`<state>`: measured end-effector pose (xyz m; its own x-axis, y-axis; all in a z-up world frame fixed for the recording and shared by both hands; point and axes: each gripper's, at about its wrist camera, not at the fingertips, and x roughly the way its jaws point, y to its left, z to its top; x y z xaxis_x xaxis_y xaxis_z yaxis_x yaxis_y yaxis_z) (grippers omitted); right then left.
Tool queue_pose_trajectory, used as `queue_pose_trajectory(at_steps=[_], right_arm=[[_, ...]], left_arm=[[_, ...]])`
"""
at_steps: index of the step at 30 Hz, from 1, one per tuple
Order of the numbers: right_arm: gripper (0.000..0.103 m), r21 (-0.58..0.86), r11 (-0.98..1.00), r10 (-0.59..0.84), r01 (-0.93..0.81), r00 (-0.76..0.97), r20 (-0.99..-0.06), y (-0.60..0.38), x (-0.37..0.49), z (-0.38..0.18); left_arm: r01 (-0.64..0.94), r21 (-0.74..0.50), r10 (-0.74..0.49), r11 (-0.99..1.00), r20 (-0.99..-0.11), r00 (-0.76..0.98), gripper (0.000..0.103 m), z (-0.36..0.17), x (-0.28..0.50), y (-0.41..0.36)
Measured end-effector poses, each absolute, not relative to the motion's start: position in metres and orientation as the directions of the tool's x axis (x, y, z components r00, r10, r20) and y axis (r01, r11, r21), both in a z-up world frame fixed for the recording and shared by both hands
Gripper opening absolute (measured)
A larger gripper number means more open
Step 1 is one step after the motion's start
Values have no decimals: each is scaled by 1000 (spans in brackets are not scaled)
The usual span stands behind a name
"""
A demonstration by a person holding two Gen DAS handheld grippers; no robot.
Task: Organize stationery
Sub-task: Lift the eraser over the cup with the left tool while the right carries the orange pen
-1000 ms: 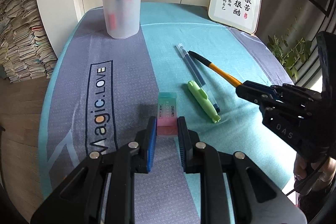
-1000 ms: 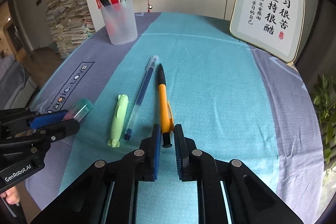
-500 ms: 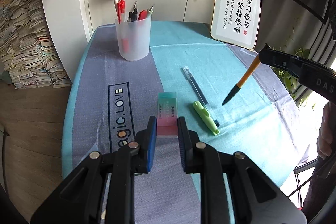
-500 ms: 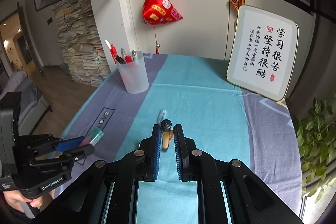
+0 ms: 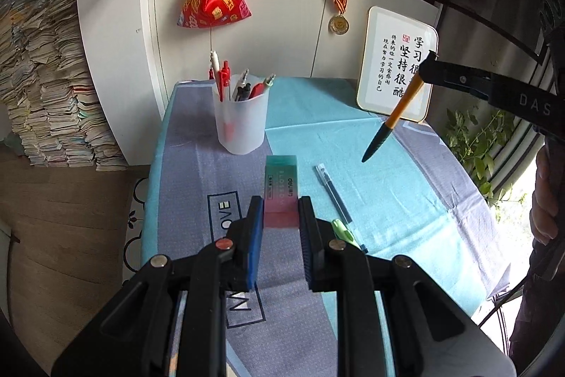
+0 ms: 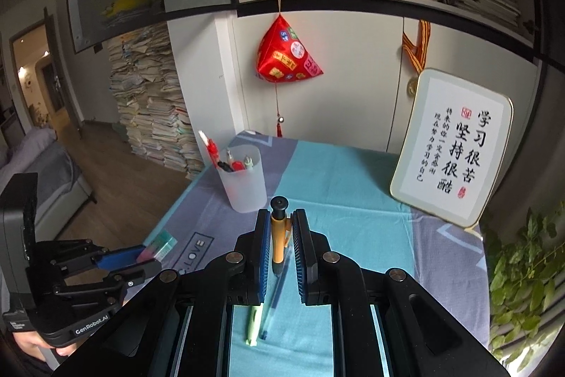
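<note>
My left gripper (image 5: 280,212) is shut on a pink and green eraser (image 5: 280,191) and holds it in the air above the table; it also shows in the right wrist view (image 6: 141,257). My right gripper (image 6: 281,223) is shut on an orange pen (image 6: 277,235) with a black tip; the pen also shows in the left wrist view (image 5: 392,119), hanging tip down. A frosted pen cup (image 5: 241,121) with several pens stands at the back left of the table. A blue pen (image 5: 333,195) and a green highlighter (image 5: 344,232) lie on the cloth.
A framed calligraphy board (image 6: 453,147) leans at the back right. A red cloth ornament (image 6: 287,57) hangs above the table's far edge. A paper stack (image 5: 46,94) stands on the floor to the left. A plant (image 6: 522,271) is on the right.
Both grippers have risen well above the table. The right one lifted the orange pen off the cloth, and the left one lifted the eraser.
</note>
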<state>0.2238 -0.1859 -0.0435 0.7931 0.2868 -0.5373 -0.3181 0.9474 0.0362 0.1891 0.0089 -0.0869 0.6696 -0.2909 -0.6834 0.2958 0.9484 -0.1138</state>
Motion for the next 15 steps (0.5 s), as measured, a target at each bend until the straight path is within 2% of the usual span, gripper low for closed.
queue_pose_trajectory(at_steps=[5,9,15], right_arm=[[14,46,939,313,-341,792,-524,-172,247,-20],[14,116,918,380,-378,762,-524,-161,273,-3],[14,95,930,352,-355,789,-504,-141,309,12]], left_arm=[[295,-115,-293,949,-673,680,18,-78,199,12],[303,-114,-300,946,-659,689,18,-69,207,15],[316,-116,-314,942,-636,705,18,-54,221,25]])
